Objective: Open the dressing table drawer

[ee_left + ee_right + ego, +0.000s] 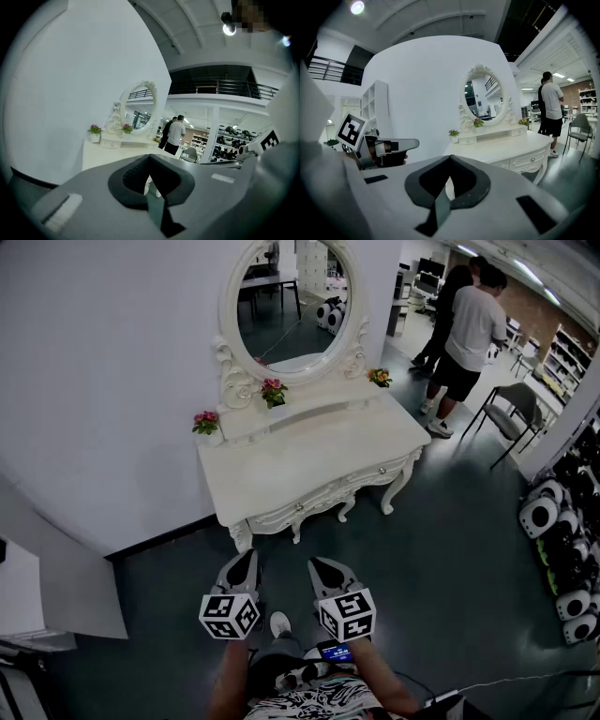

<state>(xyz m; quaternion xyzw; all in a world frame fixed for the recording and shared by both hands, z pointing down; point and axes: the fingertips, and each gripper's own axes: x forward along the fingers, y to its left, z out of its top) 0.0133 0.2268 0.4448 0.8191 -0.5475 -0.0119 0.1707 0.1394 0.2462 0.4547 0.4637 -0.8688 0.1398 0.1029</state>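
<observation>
A plain, matte white wall fills the left of the head view, and a dark, smooth floor with a faint sheen spreads below it. Against the wall stands the white dressing table: a flat glossy top with a curved front edge, a carved scrolled apron and curved legs. Its long axis runs along the wall, from lower left to upper right in the head view. An oval mirror in an ornate white scrollwork frame rises upright from its back.

2 people stand at the far right, beyond the table's end, with a dark-seated metal chair near them.

The left gripper and the right gripper are grey and wedge-shaped, each carrying a cube with black-and-white square markers. Both are held over the floor, well apart from the table and pointing toward it. Each gripper view shows the 2 jaws pressed together at the tips with nothing between them.

The drawer sits in the apron under the top, pushed in flush. Its long, narrow front follows the table's length and faces the grippers.

3 small pots of flowers stand on the raised back shelf.

A small round shiny knob sits on the drawer front.
</observation>
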